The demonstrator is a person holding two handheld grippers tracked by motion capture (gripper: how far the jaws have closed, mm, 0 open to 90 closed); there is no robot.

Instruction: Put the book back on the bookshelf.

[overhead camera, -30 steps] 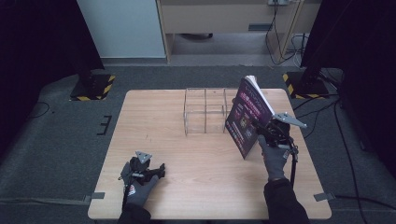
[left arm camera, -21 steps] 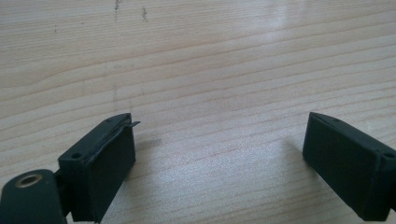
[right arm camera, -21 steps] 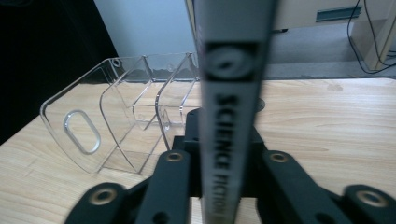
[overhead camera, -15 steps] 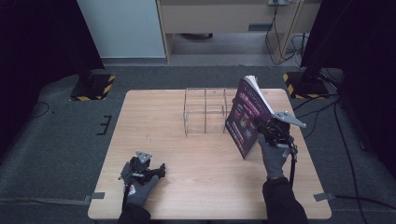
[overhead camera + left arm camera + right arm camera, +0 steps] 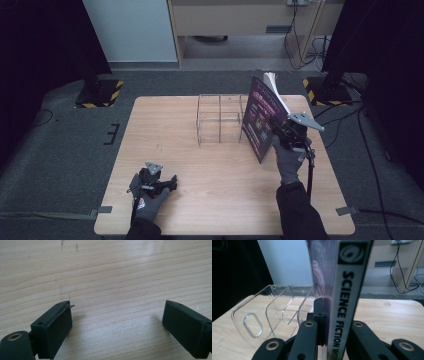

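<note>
My right gripper is shut on a purple book, which it holds upright and tilted above the right side of the table. In the right gripper view the book's grey spine reads "SCIENCE FICTION", and the black jaws press on it from both sides. Just left of the book stands a clear plastic book rack, whose dividers lie behind the jaws. My left gripper rests on the table near the front left, open, with bare wood between its fingers.
The wooden table has bare room across its middle and left. Black stands with yellow-striped feet sit on the floor at both far corners. Cables trail on the floor behind the right side.
</note>
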